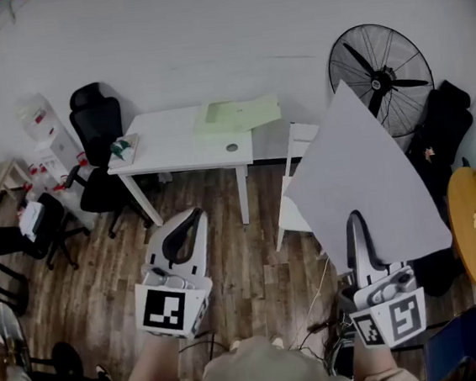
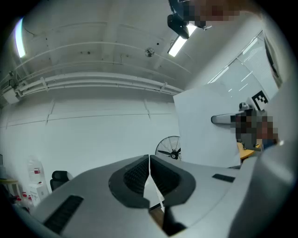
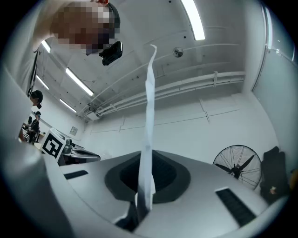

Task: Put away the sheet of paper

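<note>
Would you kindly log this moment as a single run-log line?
right tool: shut on sheet of paper | left tool: shut, empty | white desk: ahead, paper not on it

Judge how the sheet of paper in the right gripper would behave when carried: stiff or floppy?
Probably light: the sheet of paper stands up from one edge pinched in the right gripper. Likely floppy: edge-on in the right gripper view, it bends slightly. It might flutter if swung quickly.

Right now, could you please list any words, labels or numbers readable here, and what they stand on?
No text is readable.
Markers on the left gripper and right gripper: square patterns, no letters.
The sheet of paper: blank.
Red labels on white container: too small.
</note>
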`<state>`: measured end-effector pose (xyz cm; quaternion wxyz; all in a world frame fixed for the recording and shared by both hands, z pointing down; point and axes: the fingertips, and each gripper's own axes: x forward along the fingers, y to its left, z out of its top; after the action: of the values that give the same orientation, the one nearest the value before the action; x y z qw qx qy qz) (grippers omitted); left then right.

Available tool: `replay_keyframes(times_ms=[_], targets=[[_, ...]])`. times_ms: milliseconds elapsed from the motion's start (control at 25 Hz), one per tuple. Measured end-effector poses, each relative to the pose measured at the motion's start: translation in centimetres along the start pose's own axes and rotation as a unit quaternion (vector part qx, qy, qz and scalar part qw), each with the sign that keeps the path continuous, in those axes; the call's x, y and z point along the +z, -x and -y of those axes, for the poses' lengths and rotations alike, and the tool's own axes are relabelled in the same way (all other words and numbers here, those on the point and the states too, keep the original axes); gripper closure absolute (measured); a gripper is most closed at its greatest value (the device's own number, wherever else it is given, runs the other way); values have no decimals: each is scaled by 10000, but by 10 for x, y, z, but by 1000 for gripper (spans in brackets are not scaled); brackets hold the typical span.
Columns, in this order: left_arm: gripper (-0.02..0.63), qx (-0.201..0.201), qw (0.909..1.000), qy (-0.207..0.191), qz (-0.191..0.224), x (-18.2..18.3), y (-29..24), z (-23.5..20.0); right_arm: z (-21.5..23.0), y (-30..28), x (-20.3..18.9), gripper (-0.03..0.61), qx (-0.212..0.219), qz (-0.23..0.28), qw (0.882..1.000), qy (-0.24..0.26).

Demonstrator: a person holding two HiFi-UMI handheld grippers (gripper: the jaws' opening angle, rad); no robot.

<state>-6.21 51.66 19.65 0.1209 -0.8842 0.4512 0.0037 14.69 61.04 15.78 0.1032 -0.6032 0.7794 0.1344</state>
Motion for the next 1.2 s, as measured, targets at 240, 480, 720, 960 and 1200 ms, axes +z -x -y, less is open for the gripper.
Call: replay_keyframes(times_ms=[240, 480, 720, 960, 1200], targets=[[589, 34, 10000, -57, 23, -1, -7, 10, 19, 4, -6, 555, -124, 23, 9998, -123], [589, 109, 9998, -51, -134, -10, -13, 23, 30, 10, -11, 555, 3, 19, 9999, -121], [589, 253, 9995, -25, -188, -13, -19, 31, 48, 20, -24, 555, 12, -76, 9998, -205], [589, 266, 9992, -62, -288, -20, -25, 40, 58, 17, -37, 555, 80, -191, 9995, -254], [589, 361, 9988, -45, -314, -32, -34, 27, 60, -3, -56, 555, 218, -279, 9991, -239]])
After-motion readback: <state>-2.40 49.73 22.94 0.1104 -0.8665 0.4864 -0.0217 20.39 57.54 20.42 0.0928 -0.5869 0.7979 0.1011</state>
